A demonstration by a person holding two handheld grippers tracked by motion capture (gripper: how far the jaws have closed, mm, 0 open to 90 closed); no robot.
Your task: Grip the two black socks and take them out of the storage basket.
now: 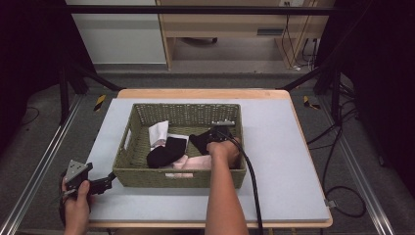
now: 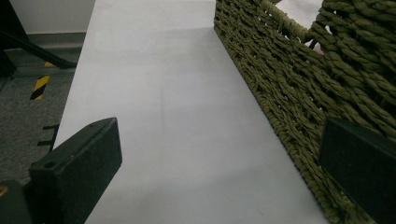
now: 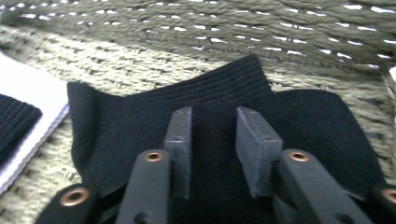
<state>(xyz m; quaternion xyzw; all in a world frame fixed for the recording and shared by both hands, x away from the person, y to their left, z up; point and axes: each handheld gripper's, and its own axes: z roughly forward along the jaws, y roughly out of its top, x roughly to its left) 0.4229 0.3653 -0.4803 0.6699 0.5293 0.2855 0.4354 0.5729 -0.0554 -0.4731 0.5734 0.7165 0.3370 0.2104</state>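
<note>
1. Black sock [image 3: 219, 140] lay in basket [image 1: 128, 166], right side; right gripper [image 3: 212, 149] narrowed around a raised fold, pad contact unclear.
2. Left gripper [image 1: 110, 180] wide open, empty, on worktop [image 1: 288, 161] beside basket.
3. Risk: shallow pinch, fabric slips on lift.

Desk [image 1: 293, 161]: grey mat on a wooden top, bare at 3 o'clock. Second black sock [image 1: 165, 152], lying at 9 o'clock inside the basket. White cloth [image 1: 158, 132] at 10 o'clock of it. Pink cloth [image 1: 195, 162] at 6 o'clock, near the front wall. Floor cables [image 1: 337, 147] at 3 o'clock.
</note>
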